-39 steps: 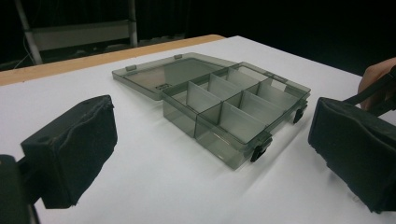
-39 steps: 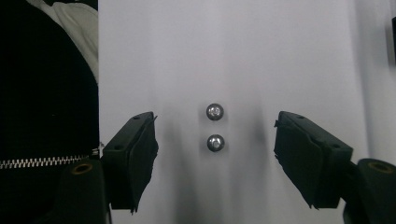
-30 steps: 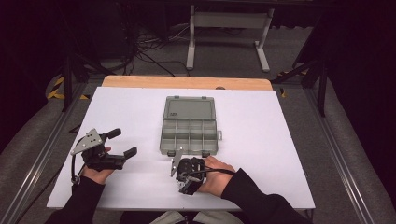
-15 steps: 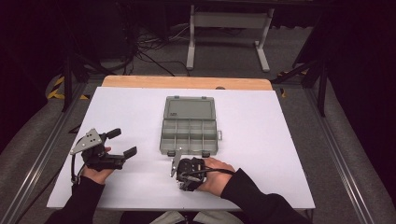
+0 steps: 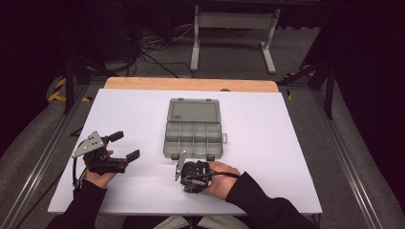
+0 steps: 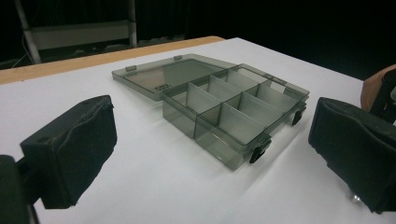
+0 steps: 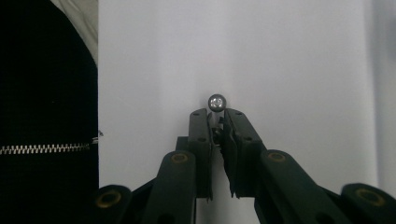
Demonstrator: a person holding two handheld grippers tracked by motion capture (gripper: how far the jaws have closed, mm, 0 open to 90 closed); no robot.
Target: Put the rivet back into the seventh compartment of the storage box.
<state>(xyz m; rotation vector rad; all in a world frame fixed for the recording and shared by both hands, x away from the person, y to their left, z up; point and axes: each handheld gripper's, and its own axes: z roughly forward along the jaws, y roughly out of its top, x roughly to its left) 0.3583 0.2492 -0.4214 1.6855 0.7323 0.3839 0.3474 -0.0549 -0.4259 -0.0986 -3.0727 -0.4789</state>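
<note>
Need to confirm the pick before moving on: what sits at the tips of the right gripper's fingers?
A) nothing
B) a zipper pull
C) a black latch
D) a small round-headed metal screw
D: in the right gripper view, the right gripper has closed its fingers on a small round-headed screw above the white table.

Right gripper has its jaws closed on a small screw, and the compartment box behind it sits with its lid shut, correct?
Not quite: the compartment box has its lid open, laid flat on the table behind the tray, as the high view and left gripper view show. The right gripper does have its jaws closed on the small screw, having just been closing.
</note>
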